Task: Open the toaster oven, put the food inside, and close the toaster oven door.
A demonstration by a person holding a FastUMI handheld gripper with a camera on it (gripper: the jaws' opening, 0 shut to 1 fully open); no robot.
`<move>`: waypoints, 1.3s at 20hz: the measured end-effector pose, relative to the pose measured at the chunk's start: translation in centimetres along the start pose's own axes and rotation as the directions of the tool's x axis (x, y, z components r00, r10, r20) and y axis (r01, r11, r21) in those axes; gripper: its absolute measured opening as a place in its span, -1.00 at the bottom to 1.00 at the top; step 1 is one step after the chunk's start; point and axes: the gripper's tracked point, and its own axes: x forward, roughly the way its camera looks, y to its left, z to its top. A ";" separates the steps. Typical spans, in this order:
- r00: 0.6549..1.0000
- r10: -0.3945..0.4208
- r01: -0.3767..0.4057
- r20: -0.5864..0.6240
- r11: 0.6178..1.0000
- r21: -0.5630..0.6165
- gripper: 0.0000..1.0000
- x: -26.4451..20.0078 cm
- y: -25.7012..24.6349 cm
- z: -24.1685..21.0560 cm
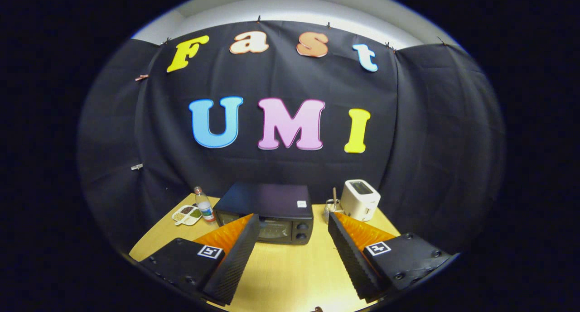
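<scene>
The gripper (293, 221) hangs above a pale wooden table (290, 271), its two fingers spread wide with nothing held between them. Bare tabletop lies in the gap. Just ahead, framed between the fingertips, stands the toaster oven (267, 210), a dark box with its glass door shut and two knobs stacked at the right of its front; the left fingertip overlaps the oven's left front corner in this view. Left of the oven, a clear bottle (204, 205) with a label stands upright, and just beside it, nearer the table's edge, lies a small divided dish (186, 215) holding portions of food in separate compartments. Right of the oven, a white pop-up toaster (360, 199) sits near the back of the table. Between oven and toaster stands a small clear holder (333, 208) with a stick rising from it, partly hidden behind the right fingertip. The booth's black cloth wall closes off the scene behind.
</scene>
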 end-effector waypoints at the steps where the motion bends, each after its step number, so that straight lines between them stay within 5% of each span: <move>1: 1.000 0.002 -0.003 0.029 1.000 0.020 0.96 -0.7 -1.1 1.9; 5: 0.996 0.033 -0.043 0.084 0.991 0.123 0.95 -3.0 -5.8 8.7; 10: 0.979 0.123 -0.133 0.161 0.990 0.054 0.96 -4.1 -9.2 13.7; 26: 0.975 0.156 -0.170 0.160 0.983 0.076 0.96 -4.7 -8.1 13.6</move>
